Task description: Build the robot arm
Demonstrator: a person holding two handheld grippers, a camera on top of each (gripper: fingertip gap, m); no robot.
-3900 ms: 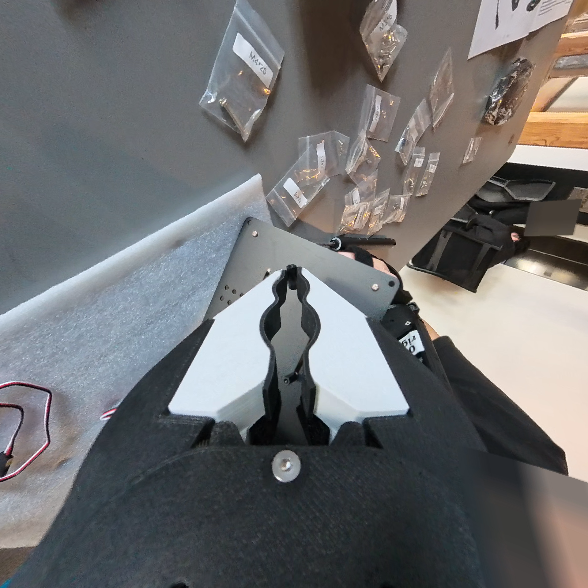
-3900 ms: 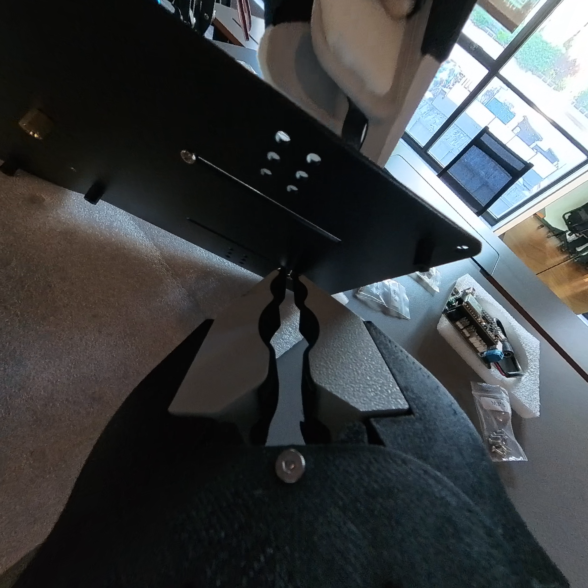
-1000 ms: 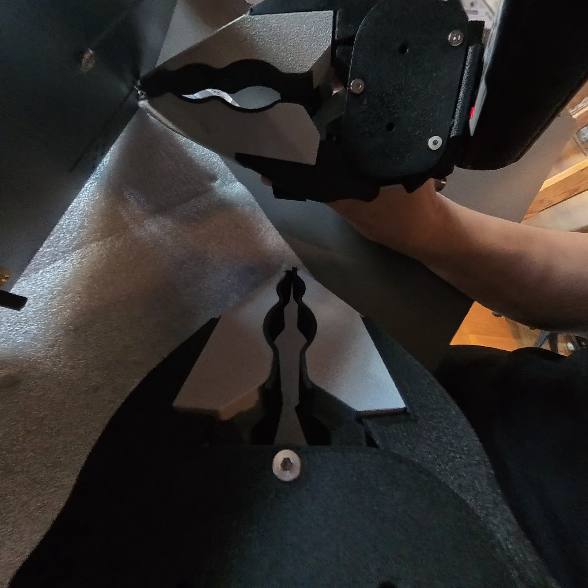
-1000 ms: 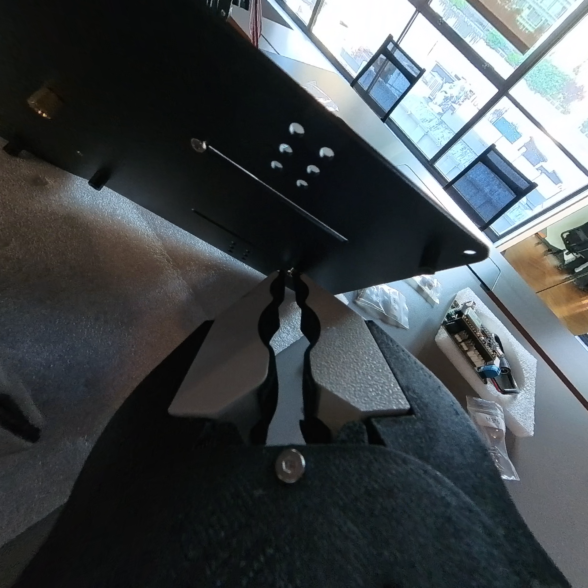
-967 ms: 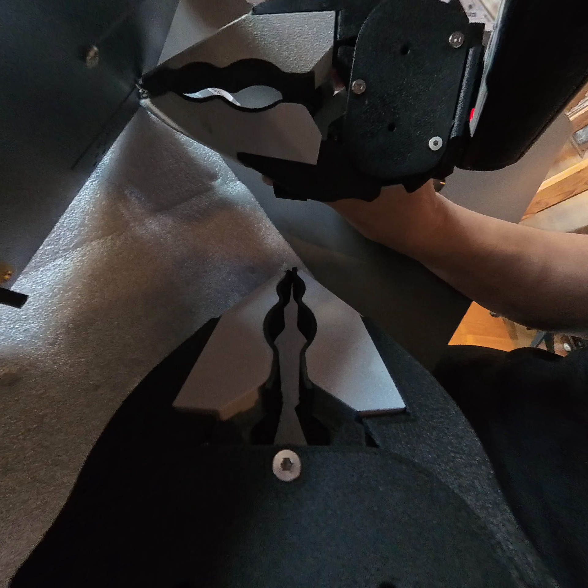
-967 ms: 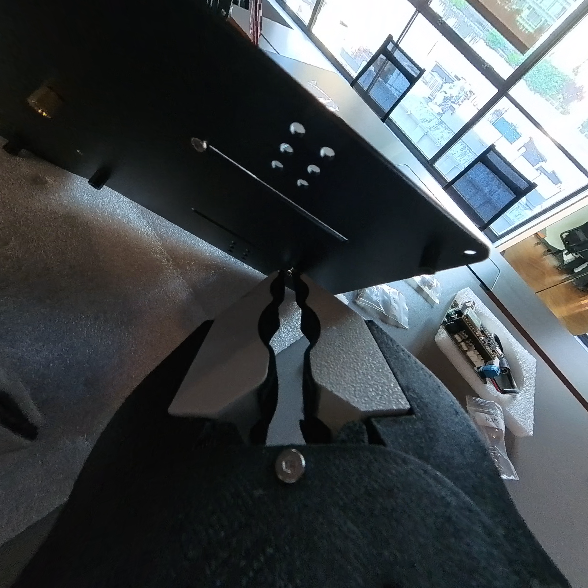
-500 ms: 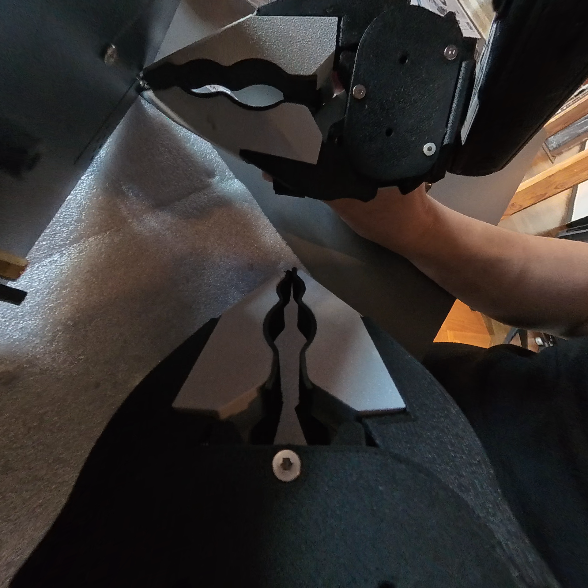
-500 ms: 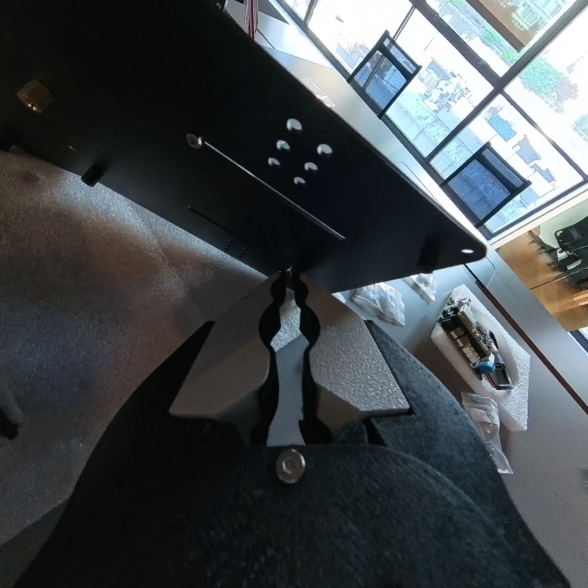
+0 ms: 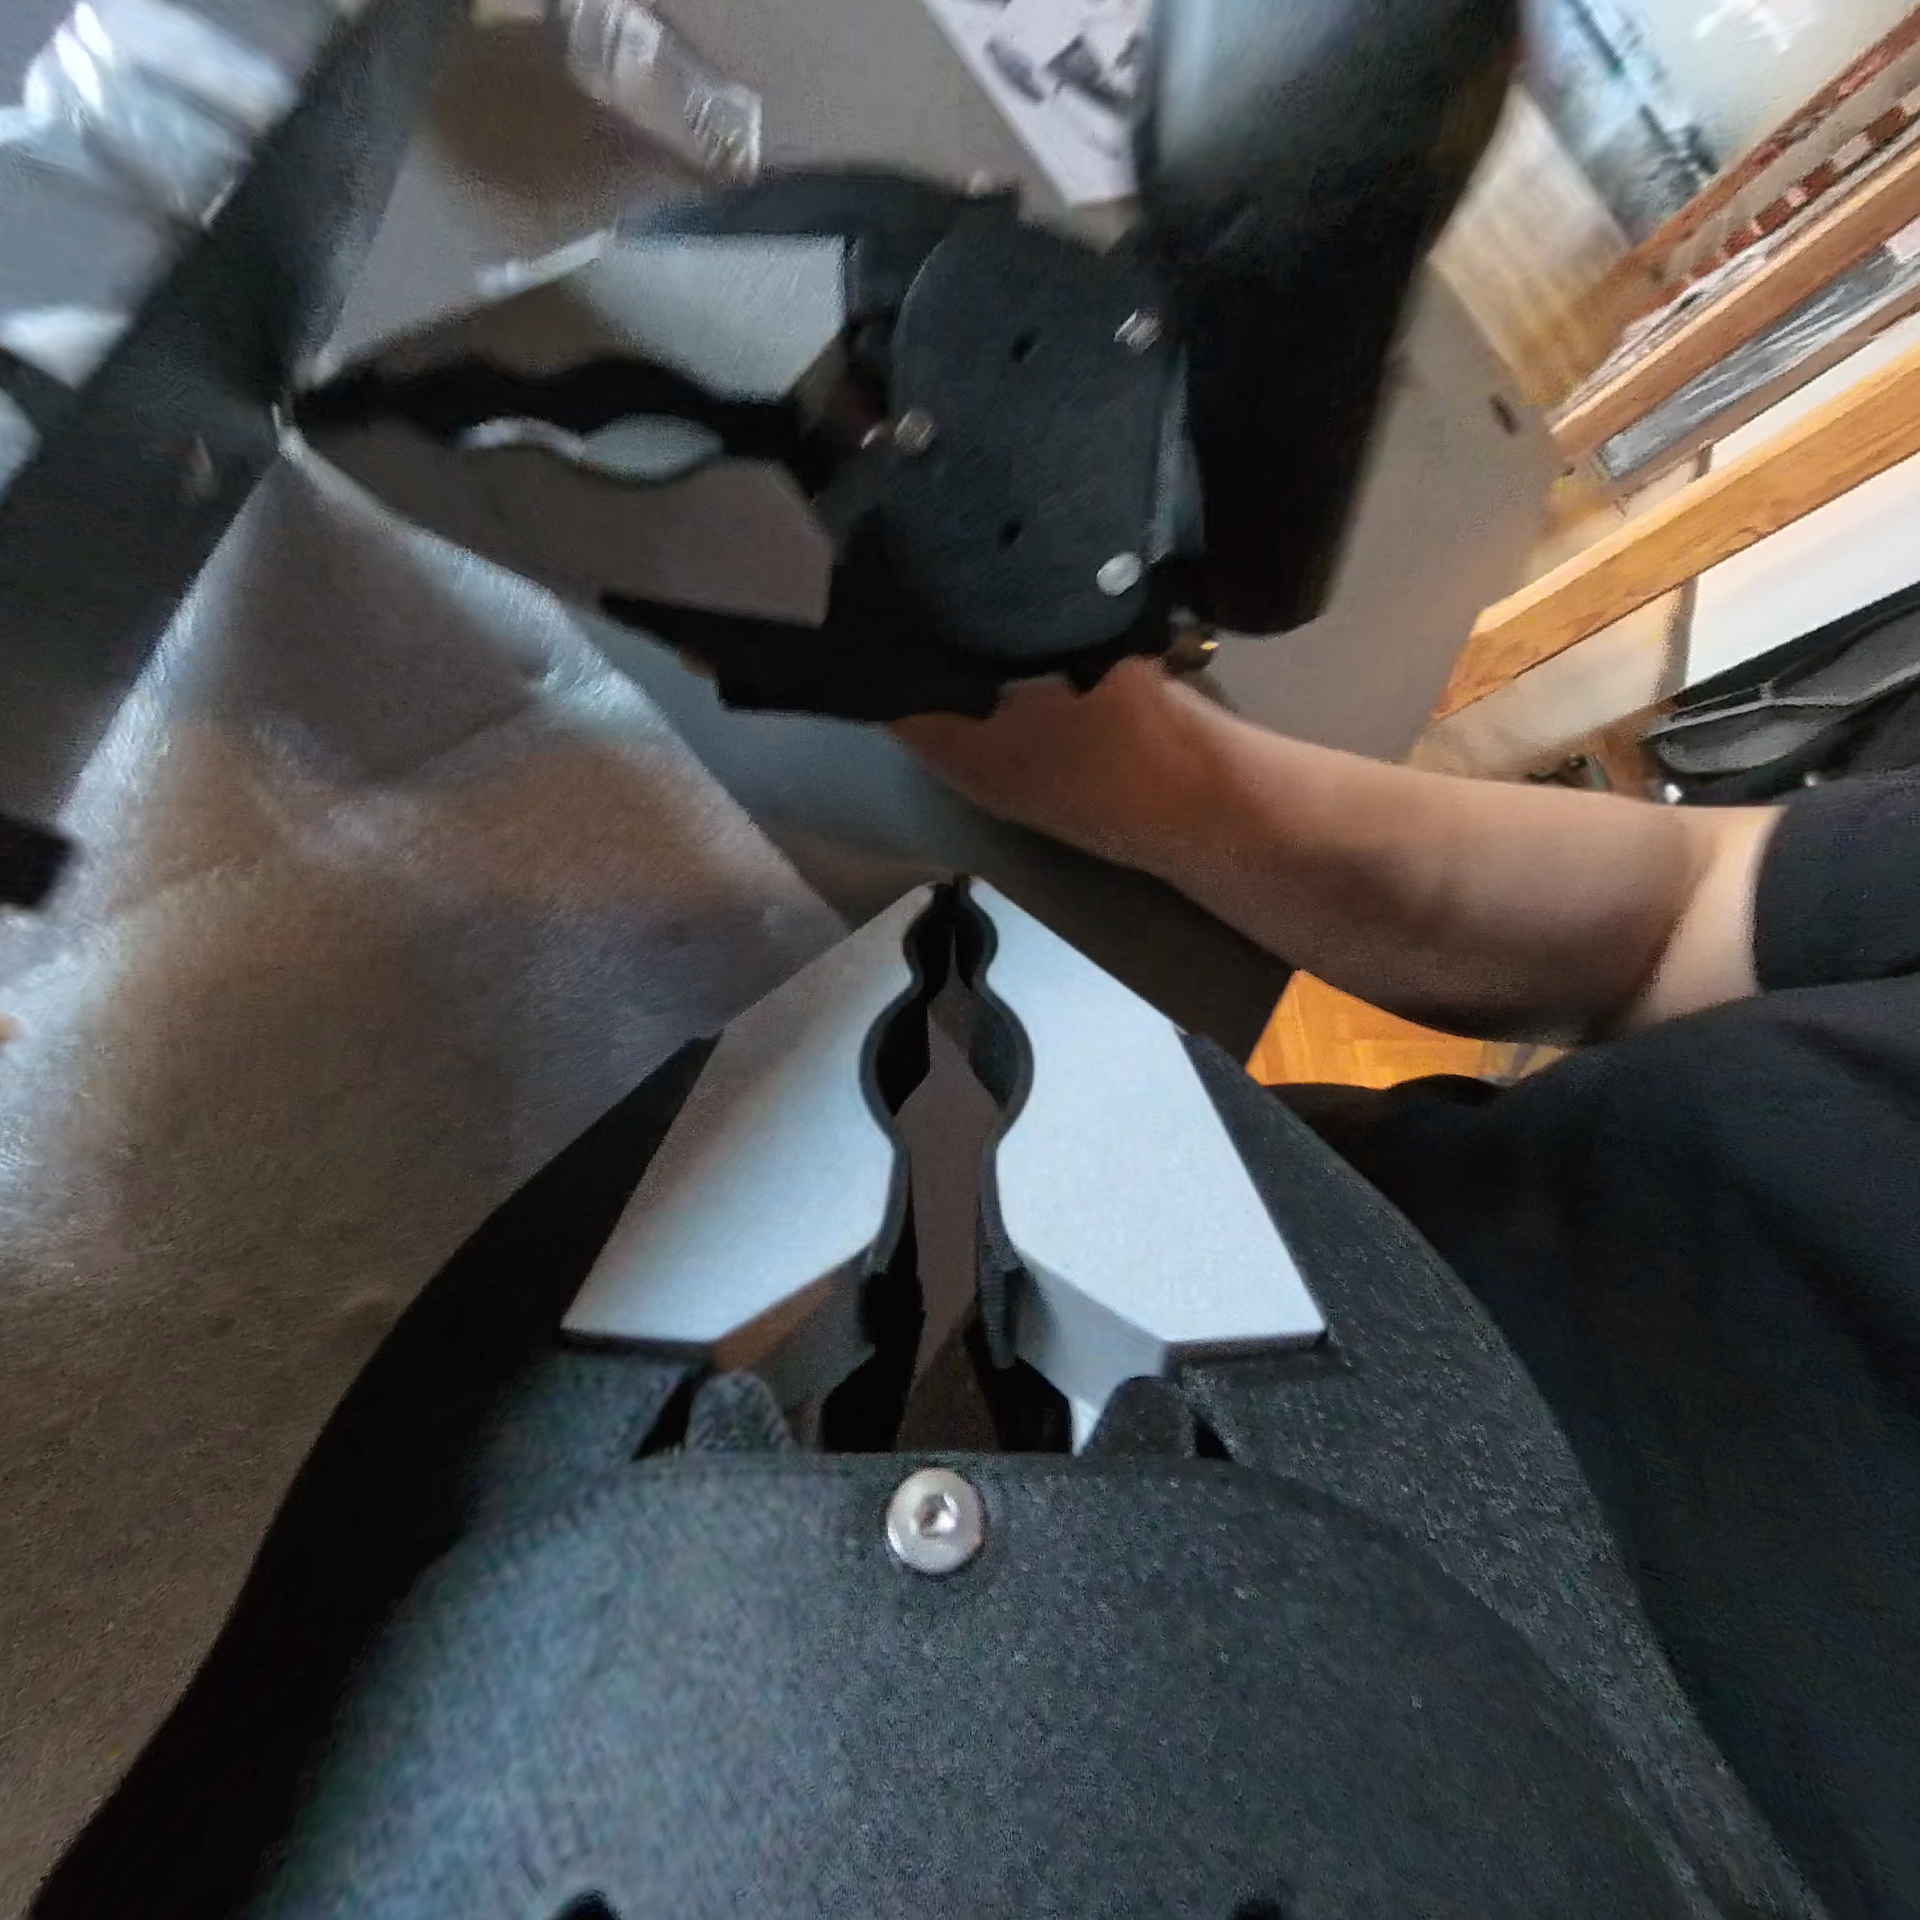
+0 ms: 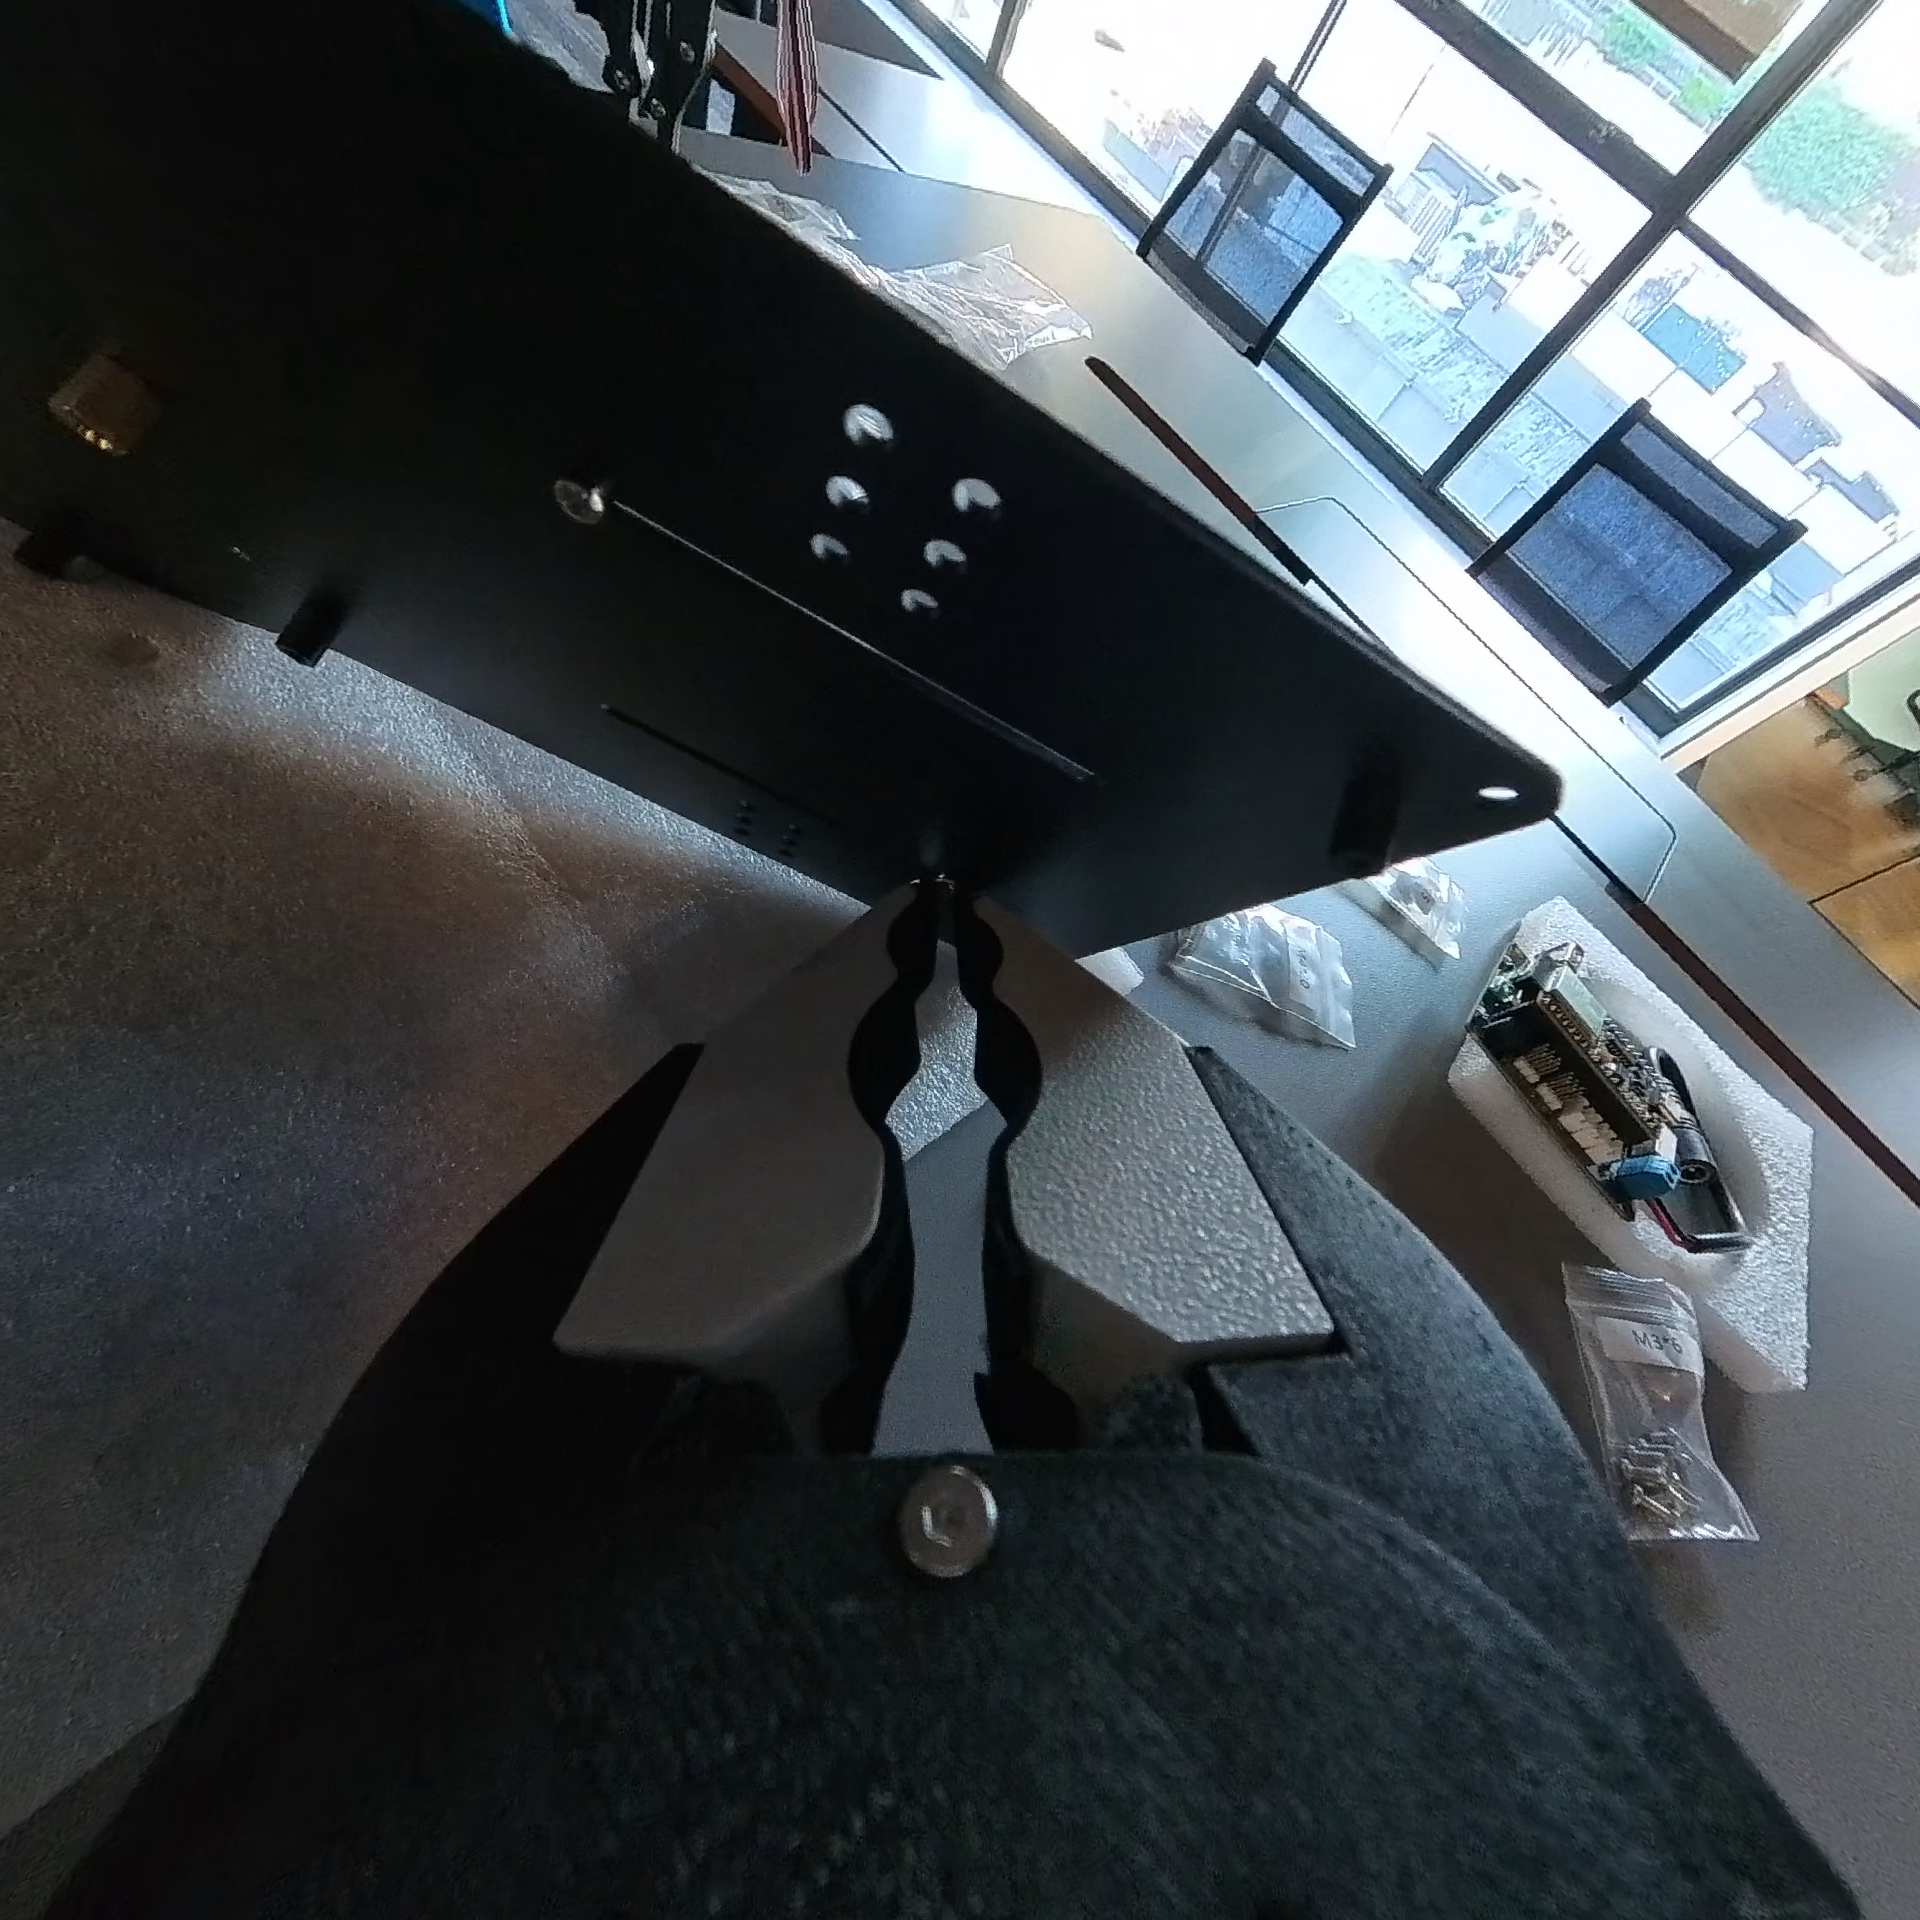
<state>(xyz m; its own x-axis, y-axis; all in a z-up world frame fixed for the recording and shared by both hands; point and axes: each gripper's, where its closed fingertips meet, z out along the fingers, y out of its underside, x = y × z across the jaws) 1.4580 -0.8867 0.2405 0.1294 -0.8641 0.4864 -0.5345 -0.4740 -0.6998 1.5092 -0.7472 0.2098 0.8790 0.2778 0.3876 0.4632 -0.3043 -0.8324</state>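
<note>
- Two grippers show: the right gripper (image 10: 940,894) has its tips pinched on a small screw (image 10: 938,883) at the lower edge of a black metal plate (image 10: 644,436), which stands tilted with one long edge down on a sheet of grey foam (image 10: 291,935).
- That plate has a cluster of six small round holes (image 10: 906,514), a thin slot, a brass standoff (image 10: 96,410) near its left end and a hole at the far right corner.
- The left gripper (image 9: 954,902) has its tips drawn together with nothing between them; it hangs over the edge of the foam sheet (image 9: 343,935), near a bare forearm (image 9: 1351,862).
- In the left wrist view the right gripper (image 9: 312,400) appears blurred, higher up, its tips against the plate's edge (image 9: 156,436).
- Containers on the grey table (image 10: 1299,1174) to the right of the plate:
  - a white foam tray (image 10: 1766,1278) holds a circuit board (image 10: 1579,1081) with a blue part and a black plug at its near end;
  - a clear zip bag (image 10: 1652,1423) just beside the tray holds small screws, gathered at its bottom;
  - more clear bags (image 10: 1278,966) lie just past the plate's lower corner; their contents are too small to tell;
  - another clear bag (image 10: 987,291) lies farther back, beyond the plate's upper edge.
- Two dark chairs (image 10: 1621,551) stand by the windows.
</note>
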